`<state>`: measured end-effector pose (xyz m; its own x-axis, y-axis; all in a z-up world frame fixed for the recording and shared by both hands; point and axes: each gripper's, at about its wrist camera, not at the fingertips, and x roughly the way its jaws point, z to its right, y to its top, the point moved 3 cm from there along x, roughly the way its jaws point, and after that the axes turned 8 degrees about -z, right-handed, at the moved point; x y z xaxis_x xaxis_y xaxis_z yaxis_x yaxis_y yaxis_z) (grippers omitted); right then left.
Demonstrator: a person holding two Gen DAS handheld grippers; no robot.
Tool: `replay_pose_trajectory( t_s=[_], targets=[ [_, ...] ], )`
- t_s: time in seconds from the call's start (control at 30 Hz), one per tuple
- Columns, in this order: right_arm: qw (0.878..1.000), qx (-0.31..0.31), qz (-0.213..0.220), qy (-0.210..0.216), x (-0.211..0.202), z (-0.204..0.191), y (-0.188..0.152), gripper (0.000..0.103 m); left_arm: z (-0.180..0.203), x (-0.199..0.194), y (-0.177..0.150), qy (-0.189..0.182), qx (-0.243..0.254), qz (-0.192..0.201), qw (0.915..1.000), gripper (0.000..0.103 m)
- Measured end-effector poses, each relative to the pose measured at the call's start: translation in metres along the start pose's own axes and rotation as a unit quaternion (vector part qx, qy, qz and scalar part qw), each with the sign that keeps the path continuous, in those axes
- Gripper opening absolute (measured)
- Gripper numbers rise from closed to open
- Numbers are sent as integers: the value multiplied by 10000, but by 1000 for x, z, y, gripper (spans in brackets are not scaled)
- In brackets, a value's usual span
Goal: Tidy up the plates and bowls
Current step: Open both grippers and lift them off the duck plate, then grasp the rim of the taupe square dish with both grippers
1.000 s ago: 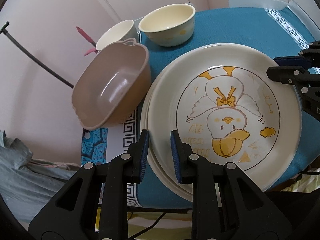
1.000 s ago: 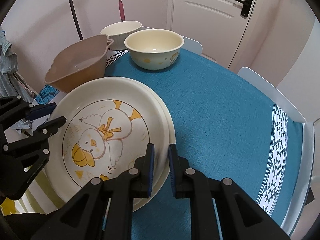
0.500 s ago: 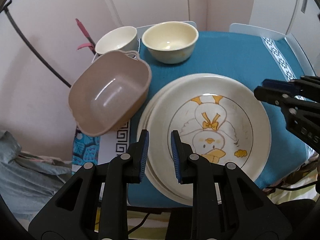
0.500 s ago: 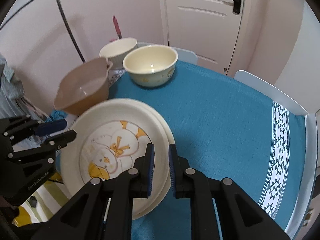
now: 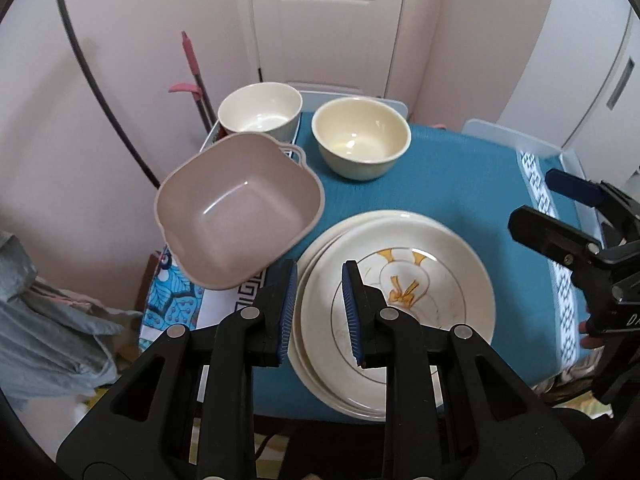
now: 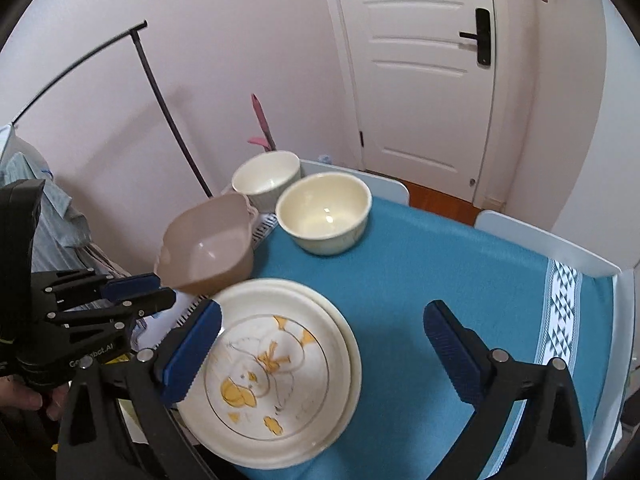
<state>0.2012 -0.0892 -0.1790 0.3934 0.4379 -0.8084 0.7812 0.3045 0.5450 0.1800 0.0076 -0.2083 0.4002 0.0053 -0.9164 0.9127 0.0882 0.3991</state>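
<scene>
A stack of cream plates (image 5: 416,296) with a yellow duck drawing lies on the blue tablecloth near the front edge; it also shows in the right wrist view (image 6: 280,376). A pink-beige square bowl (image 5: 236,208) sits to its left, also in the right wrist view (image 6: 208,244). A cream bowl (image 5: 360,142) and a white bowl (image 5: 260,110) stand behind. My left gripper (image 5: 320,312) hangs above the plates' left rim, jaws slightly apart, empty. My right gripper (image 6: 324,352) is wide open above the plates, empty.
The blue tablecloth (image 6: 460,272) covers the table to the right of the plates. A white door (image 6: 420,60) and a pink wall stand behind. A black rack pole (image 6: 168,112) and grey clothes (image 5: 44,320) are at the left.
Both grippers have risen and drawn back from the plates. The right gripper has opened wide from nearly shut. The left gripper's gap has not changed.
</scene>
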Motion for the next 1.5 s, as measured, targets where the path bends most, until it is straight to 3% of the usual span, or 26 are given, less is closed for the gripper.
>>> replay_pose_trajectory(
  t_s=[0.03, 0.1, 0.13, 0.17, 0.23, 0.43, 0.57, 0.77, 0.93, 1.2, 1.3, 1.4, 1.5],
  targets=[
    [10000, -52, 30, 30, -1, -2, 2, 102, 0, -2, 0, -22, -42, 10, 10000, 23],
    [9999, -107, 79, 99, -1, -4, 5, 102, -2, -5, 0, -109, -114, 37, 9999, 45],
    [9998, -109, 105, 138, -1, -4, 6, 102, -2, -9, -2, -162, -150, 94, 9997, 78],
    [9997, -100, 126, 195, -1, -5, 8, 102, -4, -13, -2, -197, -195, 161, 9995, 103],
    [9995, -87, 142, 261, 0, -5, 9, 102, -9, -20, -3, -169, -291, 297, 9990, 103],
    [9983, -251, 130, 500, 5, -12, 21, 102, -28, -23, -3, 247, -589, 204, 9978, 103],
    [9968, -526, -127, 592, 13, -25, 35, 102, -43, -26, -3, 417, -802, 194, 9957, 103],
    [9931, -869, -380, 692, 33, -48, 57, 102, -67, -19, 3, 298, -1114, 150, 9932, 102],
    [9899, -776, -790, 890, 66, -55, 71, 102, -91, -9, 5, 196, -1451, 144, 9891, 102],
    [9784, -628, -1566, 1194, 126, -63, 79, 101, -133, 32, 14, -66, -2139, -321, 9763, 102],
    [9735, -634, -1808, 1248, 149, -70, 80, 95, -141, 47, 18, -151, -2267, -423, 9729, 102],
    [9682, -600, -2070, 1270, 172, -74, 81, 80, -144, 67, 22, -148, -2314, -541, 9712, 98],
    [9654, -584, -2224, 1230, 190, -77, 79, 69, -146, 88, 23, -166, -2317, -728, 9699, 83]
  ],
)
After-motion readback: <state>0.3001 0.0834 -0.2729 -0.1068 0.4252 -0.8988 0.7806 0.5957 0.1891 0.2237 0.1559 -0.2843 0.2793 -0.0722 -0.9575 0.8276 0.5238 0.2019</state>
